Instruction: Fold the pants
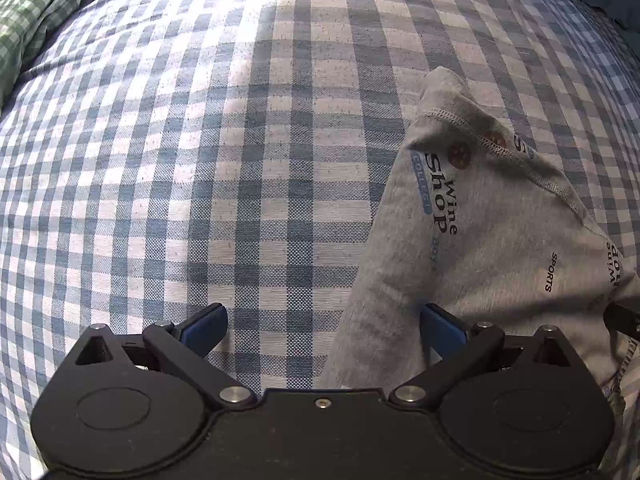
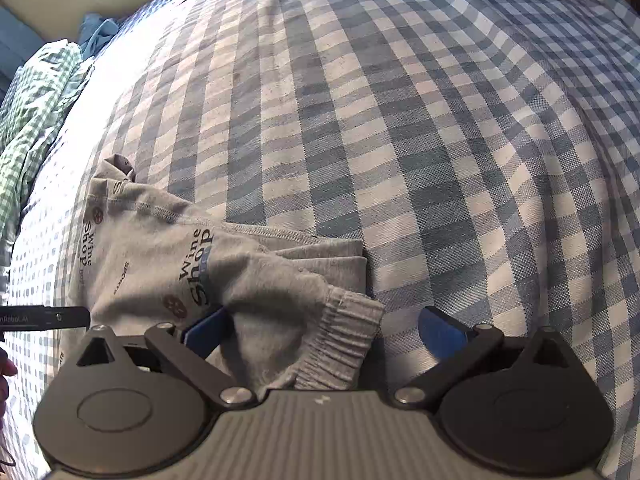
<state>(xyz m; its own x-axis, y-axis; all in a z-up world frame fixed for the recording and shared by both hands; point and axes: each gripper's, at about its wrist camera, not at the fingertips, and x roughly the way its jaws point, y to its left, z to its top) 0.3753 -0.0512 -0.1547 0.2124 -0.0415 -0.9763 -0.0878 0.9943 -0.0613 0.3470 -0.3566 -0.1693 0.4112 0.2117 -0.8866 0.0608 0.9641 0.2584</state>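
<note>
Grey pants (image 1: 484,240) with "Wine Shop" print lie folded in a bundle on the blue checked bedspread (image 1: 240,140). In the left wrist view my left gripper (image 1: 324,330) is open, its right finger against the bundle's near left edge. In the right wrist view the pants (image 2: 168,256) lie at the lower left. Their ribbed cuff (image 2: 344,340) rests between the jaws of my open right gripper (image 2: 324,334). The other gripper's finger (image 2: 60,316) shows at the far left edge.
A green checked cloth (image 2: 36,120) lies bunched at the left side of the bed, also in the left wrist view (image 1: 32,12). A blue garment (image 2: 96,32) sits near the wall. Bedspread stretches ahead and to the right (image 2: 440,140).
</note>
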